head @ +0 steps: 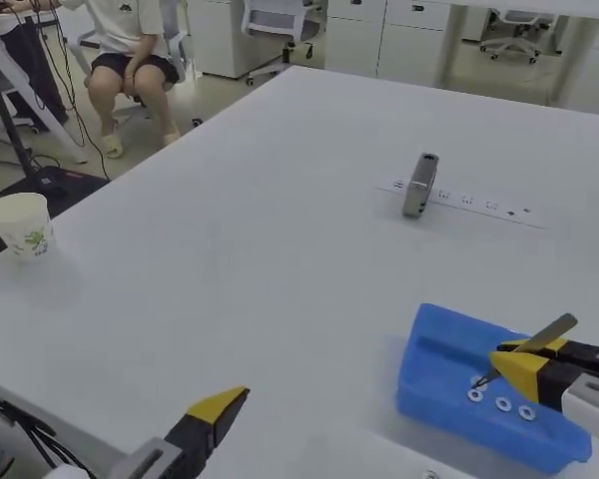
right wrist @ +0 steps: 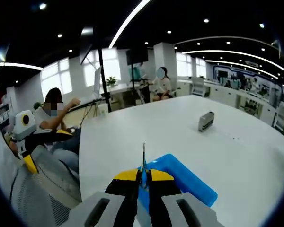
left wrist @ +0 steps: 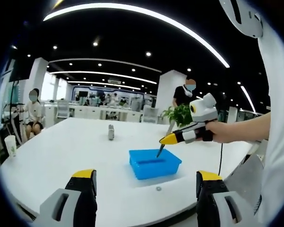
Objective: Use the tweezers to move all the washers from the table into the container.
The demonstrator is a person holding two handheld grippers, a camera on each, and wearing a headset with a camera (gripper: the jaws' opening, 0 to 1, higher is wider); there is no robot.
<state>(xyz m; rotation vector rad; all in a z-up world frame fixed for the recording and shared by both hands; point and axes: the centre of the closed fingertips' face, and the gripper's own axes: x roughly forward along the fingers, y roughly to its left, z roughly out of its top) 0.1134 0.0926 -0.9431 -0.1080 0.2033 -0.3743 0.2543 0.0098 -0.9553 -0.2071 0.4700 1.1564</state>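
white office tabletop (head: 260, 269), blue container (head: 431, 397) seen lower right; tweezers (head: 545, 332) pinched by right gripper (head: 514, 365), left gripper (left wrist: 146, 175) held spread.

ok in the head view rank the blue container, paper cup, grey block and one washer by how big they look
1. blue container
2. paper cup
3. grey block, about as tall as the cup but narrower, so it's a close call
4. washer, by far the smallest

Open office: big white table (head: 230, 249), white cabinets (head: 354, 35) and office chair (head: 280, 20) far side, curved ceiling light strips (left wrist: 146, 13), windows (right wrist: 61, 73) far left.
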